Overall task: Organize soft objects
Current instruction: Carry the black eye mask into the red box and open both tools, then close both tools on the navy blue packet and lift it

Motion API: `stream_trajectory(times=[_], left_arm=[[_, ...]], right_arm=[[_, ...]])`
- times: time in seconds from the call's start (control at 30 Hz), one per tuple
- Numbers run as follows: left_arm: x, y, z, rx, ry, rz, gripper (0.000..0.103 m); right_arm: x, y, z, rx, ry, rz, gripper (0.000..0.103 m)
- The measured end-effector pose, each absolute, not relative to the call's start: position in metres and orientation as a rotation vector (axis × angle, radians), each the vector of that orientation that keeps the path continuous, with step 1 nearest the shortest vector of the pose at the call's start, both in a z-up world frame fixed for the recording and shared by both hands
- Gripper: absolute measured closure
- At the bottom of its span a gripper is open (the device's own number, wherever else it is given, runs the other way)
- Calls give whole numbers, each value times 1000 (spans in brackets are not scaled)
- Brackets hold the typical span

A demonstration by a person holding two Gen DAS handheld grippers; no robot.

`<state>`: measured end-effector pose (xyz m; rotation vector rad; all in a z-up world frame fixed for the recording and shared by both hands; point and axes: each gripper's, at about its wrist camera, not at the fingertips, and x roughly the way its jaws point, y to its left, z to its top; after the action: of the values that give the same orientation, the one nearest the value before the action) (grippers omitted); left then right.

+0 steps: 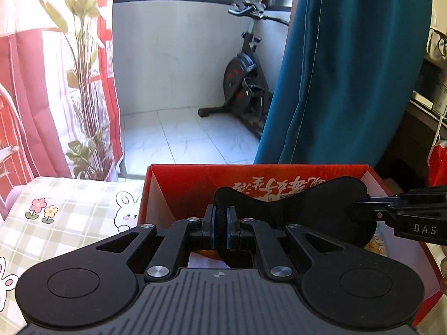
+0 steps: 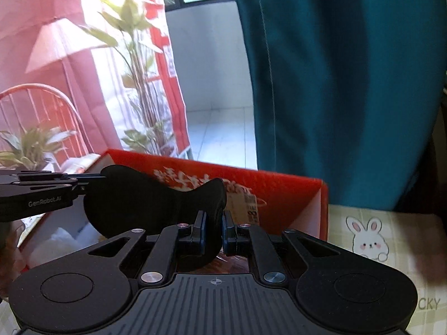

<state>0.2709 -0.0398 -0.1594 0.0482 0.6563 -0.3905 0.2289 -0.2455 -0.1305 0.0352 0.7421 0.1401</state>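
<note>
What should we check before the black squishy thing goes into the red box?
1. Left gripper shut on one end of the black pad: ok.
2. Right gripper shut on the other end of the pad: ok.
3. Pad is over the open red box, not the bunny cloth: ok.
4. Pad hangs between the grippers without touching the box walls: cannot tell.
5. Room in the box: some white and orange things lie under the pad; whether the pad fits is cannot tell.
6. Box sits steady on the cloth: cannot tell.
</note>
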Motion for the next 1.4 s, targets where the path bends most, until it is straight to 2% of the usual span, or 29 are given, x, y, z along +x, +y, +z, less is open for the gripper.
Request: stream_trajectory(times=[0.07,0.13,0.2,0.23,0.27,0.3,0.73,1.03,1.4], left_arm=[[272,-41,-159,55,664,-398,92],[275,-38,-157,44,688,-401,84],[274,-33,-152,24,689,-408,60],[269,-30,-149,18,679,-411,56],[264,-29,-146,19,670,-410,53],[258,-27,-142,24,663,-409,53],[157,15,-118,24,588,-508,52],[99,46,-158,32,619,-612,52],[106,33,-209,22,737,-656,52]], right_arm=[[231,-248,-133,52,755,125,90],[229,-248,-133,52,756,108,83],[226,-246,-131,26,752,83,75],[224,-245,-129,17,747,73,73],[221,-245,-127,16,746,65,65],[218,-246,-124,21,747,60,61],[115,-239,-90,26,637,134,61],[46,-219,-96,-41,627,199,59],[36,-197,-144,-101,719,237,57]])
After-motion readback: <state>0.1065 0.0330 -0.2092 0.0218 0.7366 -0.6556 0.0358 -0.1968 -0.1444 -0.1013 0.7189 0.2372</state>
